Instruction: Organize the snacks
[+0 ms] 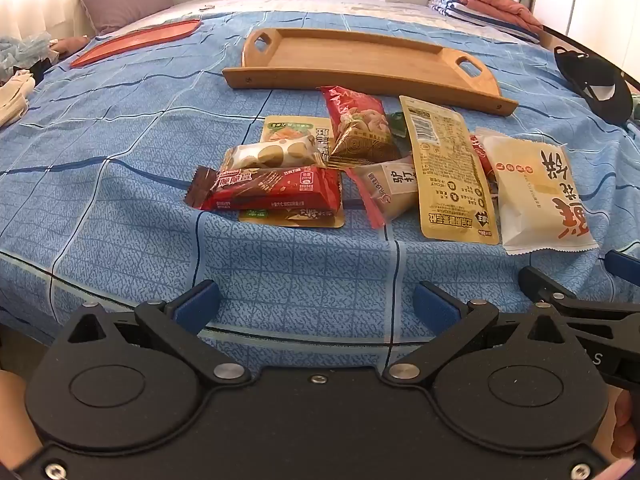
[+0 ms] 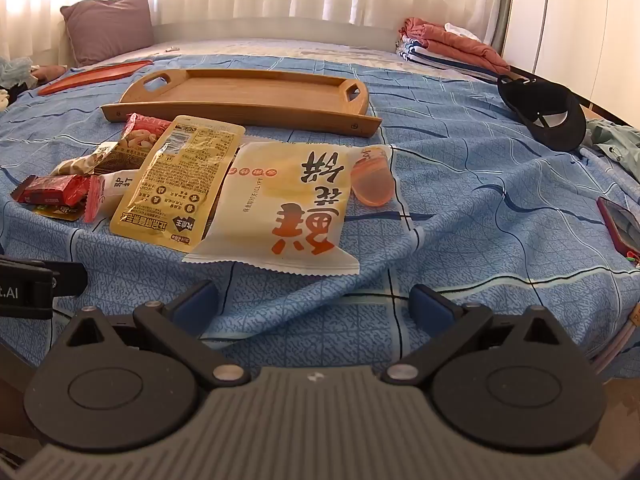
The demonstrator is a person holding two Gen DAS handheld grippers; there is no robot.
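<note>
Evidently light, crinkly and slippery, the snack packets lie overlapping on the bed, near the wooden tray. Both the left gripper and right gripper hover with fingers released, grasping nothing; a flat sealed edge of the big white packet looks the surest hold.

A shallow rectangular bamboo tray with cut-out handles is seen lying flat and bare on the blue checked bedspread, beyond a loose heap of sealed snack packets. Within the heap, a red wafer bar wrapper is laid across a flat yellow pouch, with a red nut packet behind. A long tan packet is overlapped against a large white pastry bag with orange characters, and a small orange jelly cup is tucked beside that bag.
</note>
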